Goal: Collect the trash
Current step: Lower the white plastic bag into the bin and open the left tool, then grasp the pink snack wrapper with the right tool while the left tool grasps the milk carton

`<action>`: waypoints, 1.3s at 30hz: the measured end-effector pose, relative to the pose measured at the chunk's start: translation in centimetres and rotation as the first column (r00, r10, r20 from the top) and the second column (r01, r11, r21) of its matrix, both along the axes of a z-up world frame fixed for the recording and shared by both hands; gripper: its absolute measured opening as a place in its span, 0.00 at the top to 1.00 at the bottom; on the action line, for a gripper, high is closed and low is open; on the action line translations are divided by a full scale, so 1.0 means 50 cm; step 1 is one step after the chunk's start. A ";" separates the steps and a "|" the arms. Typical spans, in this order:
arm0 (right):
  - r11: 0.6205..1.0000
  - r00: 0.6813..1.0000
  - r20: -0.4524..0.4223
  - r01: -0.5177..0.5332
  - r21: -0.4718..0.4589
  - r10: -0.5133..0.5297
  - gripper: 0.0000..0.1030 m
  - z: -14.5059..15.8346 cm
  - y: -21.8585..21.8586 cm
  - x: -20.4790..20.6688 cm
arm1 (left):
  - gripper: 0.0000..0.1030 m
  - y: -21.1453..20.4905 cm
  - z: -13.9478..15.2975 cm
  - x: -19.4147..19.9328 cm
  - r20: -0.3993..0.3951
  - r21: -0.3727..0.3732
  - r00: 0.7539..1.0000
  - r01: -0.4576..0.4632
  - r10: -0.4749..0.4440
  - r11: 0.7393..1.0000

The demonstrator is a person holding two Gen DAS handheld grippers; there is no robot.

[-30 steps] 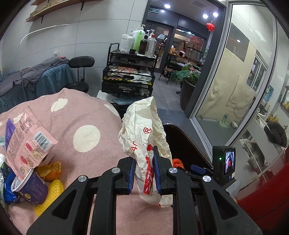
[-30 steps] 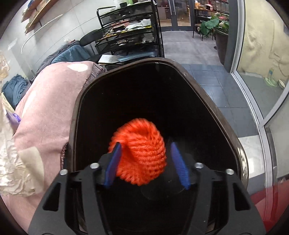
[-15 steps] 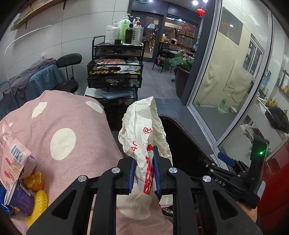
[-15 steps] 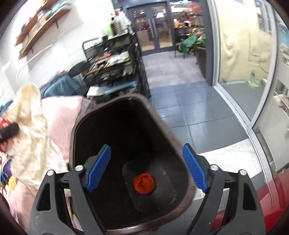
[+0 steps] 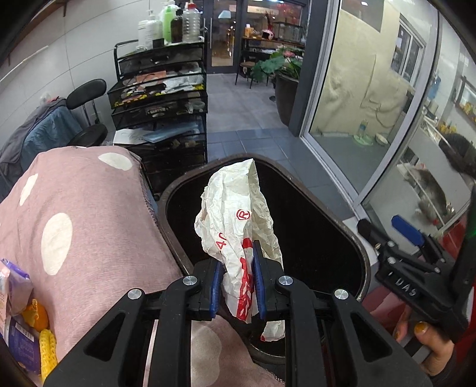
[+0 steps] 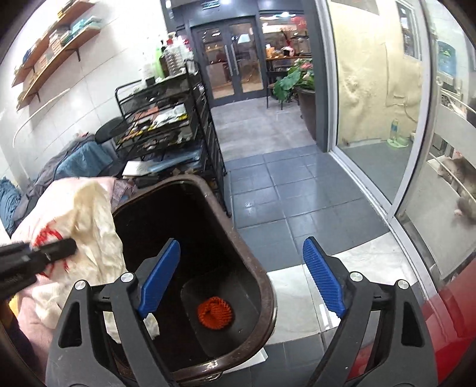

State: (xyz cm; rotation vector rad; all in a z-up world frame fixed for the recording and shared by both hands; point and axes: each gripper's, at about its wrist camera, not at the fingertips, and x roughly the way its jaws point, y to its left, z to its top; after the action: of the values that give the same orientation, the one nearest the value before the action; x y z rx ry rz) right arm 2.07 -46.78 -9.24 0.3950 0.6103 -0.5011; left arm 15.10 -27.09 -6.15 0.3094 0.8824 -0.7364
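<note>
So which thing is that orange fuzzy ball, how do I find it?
Look for the dark brown trash bin beside the pink spotted blanket. Peer down to its bottom: the orange mesh ball lies there alone, the only bright thing inside.

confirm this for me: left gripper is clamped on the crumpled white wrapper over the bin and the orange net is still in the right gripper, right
Not quite. The right gripper is open and empty; the right wrist view shows the orange net lying at the bottom of the bin. The left gripper does clamp the wrapper.

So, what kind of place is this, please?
Probably a salon or small shop, though I cannot be sure: a black trolley stacked with bottles, a stool, and glass doors opening onto a tiled hall.
</note>
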 end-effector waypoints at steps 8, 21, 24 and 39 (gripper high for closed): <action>0.999 0.999 0.013 0.044 -0.032 -0.043 0.18 0.006 -0.009 -0.014 | 0.60 -0.016 -0.028 0.000 -0.023 0.059 0.999 0.024 -0.022 0.998; 0.998 1.000 0.017 0.007 -0.069 -0.006 0.18 0.024 0.015 -0.011 | 0.23 0.018 0.021 -0.020 0.055 0.010 0.998 0.014 -0.014 1.000; 0.996 0.999 0.022 -0.029 -0.082 0.031 0.18 0.034 0.039 -0.005 | 0.21 0.047 0.051 -0.029 0.109 -0.020 0.994 -0.012 0.014 1.000; 0.936 0.938 0.031 -0.342 -0.079 0.345 0.16 0.086 0.227 0.075 | 0.17 0.268 0.087 -0.078 0.221 -0.116 0.937 -0.250 0.270 0.961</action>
State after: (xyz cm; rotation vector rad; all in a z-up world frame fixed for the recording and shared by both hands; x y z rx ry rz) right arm 5.84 -35.42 -4.93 0.2218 0.6011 -0.1776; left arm 11.20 -13.71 -1.79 0.1924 0.6480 -0.4780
